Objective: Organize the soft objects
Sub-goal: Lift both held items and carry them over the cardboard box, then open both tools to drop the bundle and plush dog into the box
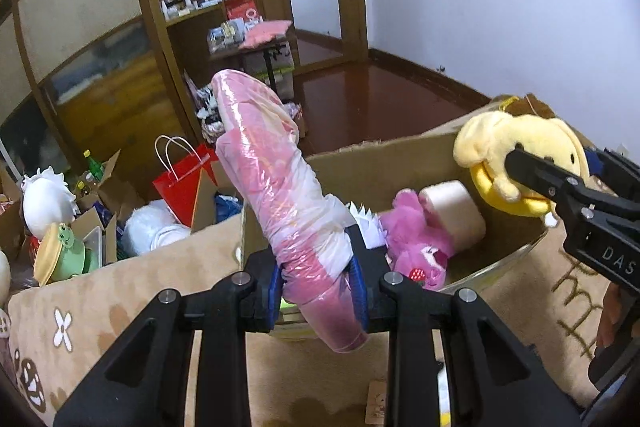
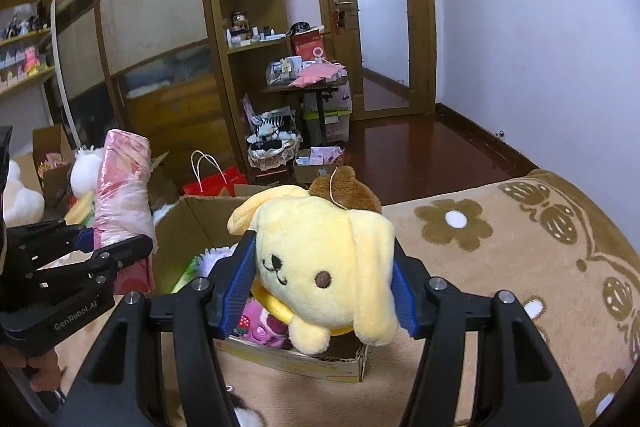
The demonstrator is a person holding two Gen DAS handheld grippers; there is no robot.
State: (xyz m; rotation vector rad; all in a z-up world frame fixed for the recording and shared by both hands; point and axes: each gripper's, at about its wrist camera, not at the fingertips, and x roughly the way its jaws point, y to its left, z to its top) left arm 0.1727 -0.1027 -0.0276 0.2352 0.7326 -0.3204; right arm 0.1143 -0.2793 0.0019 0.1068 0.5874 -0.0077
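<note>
Left gripper (image 1: 318, 281): clenched on a pink plastic-wrapped roll (image 1: 272, 179), gripped near its lower end between the blue pads (image 1: 359, 291). The roll stands tilted, upper end leaning away and to the left, held above the near edge of the cardboard box (image 1: 400, 151).

Right gripper (image 2: 320, 291): clenched on a yellow plush dog (image 2: 320, 259), pads pressing either side of its head; the face looks toward the camera, ears hanging. The dog hangs over the box's opening, clear of the contents.

Cardboard box, open-topped, resting on a beige patterned blanket (image 2: 500, 247). Contents visible: a pink plush bear (image 1: 416, 239), a cream cylindrical cushion (image 1: 452, 211), something white with jagged edges (image 1: 366, 223), kind unclear.

Progress, as judged: part done. Several soft items already lie in the box; two more are in hand above it and not yet deposited. Further soft-looking things sit outside beyond the box, among them a white plush (image 1: 44, 195) and a green frog toy (image 1: 66, 247); whether these belong to the job cannot be told.

Pose: left gripper points forward and level, just short of the box's near wall. Right gripper comes in from the right side, angled across the box toward the left one, the two well apart. A hand (image 2: 44, 367) grips the left handle.
</note>
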